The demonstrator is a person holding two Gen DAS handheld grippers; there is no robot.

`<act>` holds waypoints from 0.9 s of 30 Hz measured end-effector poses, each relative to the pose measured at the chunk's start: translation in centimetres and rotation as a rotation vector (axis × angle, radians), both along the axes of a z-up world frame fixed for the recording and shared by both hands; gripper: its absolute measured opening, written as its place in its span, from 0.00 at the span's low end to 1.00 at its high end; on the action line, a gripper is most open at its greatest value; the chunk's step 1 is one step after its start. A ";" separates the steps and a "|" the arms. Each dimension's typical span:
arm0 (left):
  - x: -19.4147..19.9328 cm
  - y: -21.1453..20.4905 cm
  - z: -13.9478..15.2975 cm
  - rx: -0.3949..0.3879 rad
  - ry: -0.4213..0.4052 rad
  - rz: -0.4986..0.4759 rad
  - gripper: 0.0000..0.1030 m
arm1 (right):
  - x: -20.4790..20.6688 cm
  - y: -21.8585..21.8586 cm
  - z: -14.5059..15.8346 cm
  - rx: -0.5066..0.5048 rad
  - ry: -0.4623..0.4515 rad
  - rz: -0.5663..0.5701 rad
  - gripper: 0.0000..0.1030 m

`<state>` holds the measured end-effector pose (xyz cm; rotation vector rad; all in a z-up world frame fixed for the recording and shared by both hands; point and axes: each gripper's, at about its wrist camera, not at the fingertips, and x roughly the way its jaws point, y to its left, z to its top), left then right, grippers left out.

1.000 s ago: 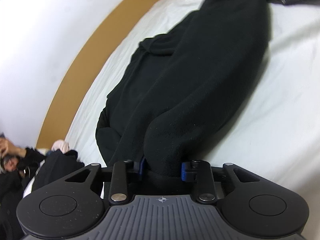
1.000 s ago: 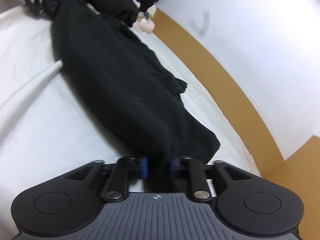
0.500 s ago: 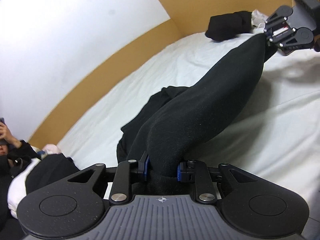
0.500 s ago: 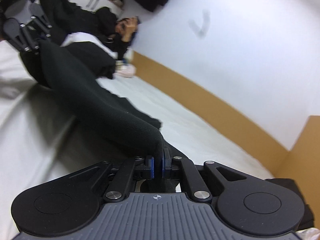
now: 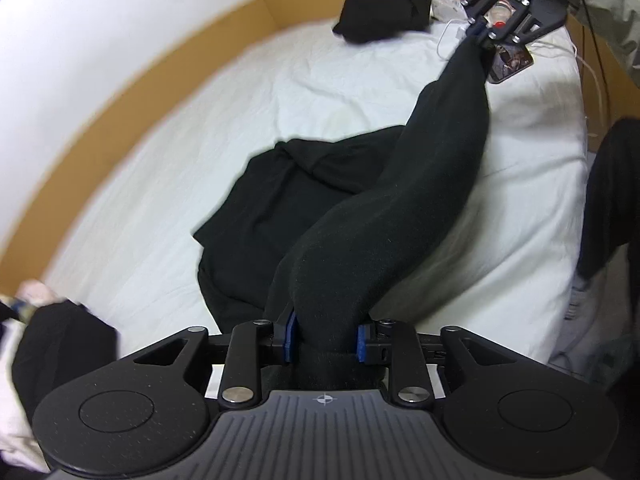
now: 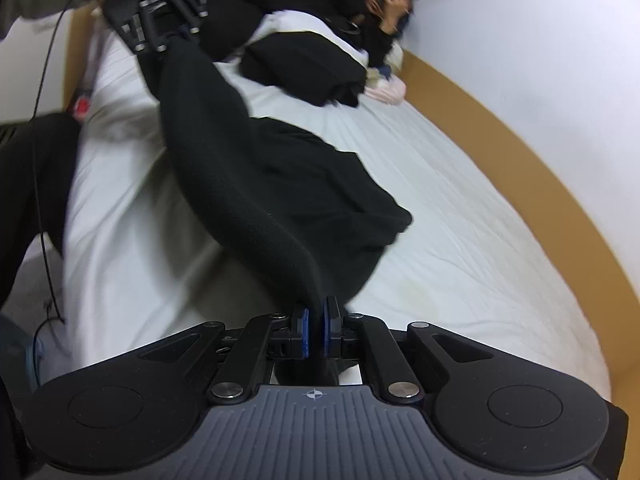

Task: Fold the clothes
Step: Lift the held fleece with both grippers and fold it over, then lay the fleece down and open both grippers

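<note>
A black fleece garment [image 5: 360, 216] is stretched between both grippers above a white bed sheet [image 5: 168, 208]. My left gripper [image 5: 325, 338] is shut on a thick bunch of one end of it. My right gripper [image 6: 315, 330] is shut on the other end, pinched thin between the blue pads. In the left wrist view the right gripper [image 5: 482, 34] shows at the top right, holding the far end. In the right wrist view the left gripper [image 6: 168, 40] shows at the top left. The garment's [image 6: 280, 184] lower half sags and lies crumpled on the sheet.
A folded black garment [image 5: 380, 14] lies at the far end of the bed by a brown board [image 5: 132, 92]. A phone [image 5: 510, 62] and white cables lie near it. A person in black [image 6: 360, 8] lies at the other end beside a black pile [image 6: 304, 68].
Both grippers have risen and pulled back, lifting the garment's held edge off the sheet. The garment now hangs as a taut band between them, with its lower part trailing on the bed.
</note>
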<state>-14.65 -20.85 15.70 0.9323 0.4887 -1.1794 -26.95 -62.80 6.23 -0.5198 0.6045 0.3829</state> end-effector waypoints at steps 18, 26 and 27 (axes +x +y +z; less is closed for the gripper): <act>10.9 -3.3 -4.6 -0.461 0.072 0.481 0.91 | 8.4 -0.8 -0.7 0.151 -0.146 -0.393 0.54; 9.1 -4.8 -12.1 -0.508 0.222 0.619 0.99 | 6.8 3.6 -8.5 0.608 0.054 -0.408 0.53; 9.1 -4.3 -12.8 -0.509 0.214 0.613 1.00 | 5.9 3.2 -8.8 0.609 0.044 -0.419 0.52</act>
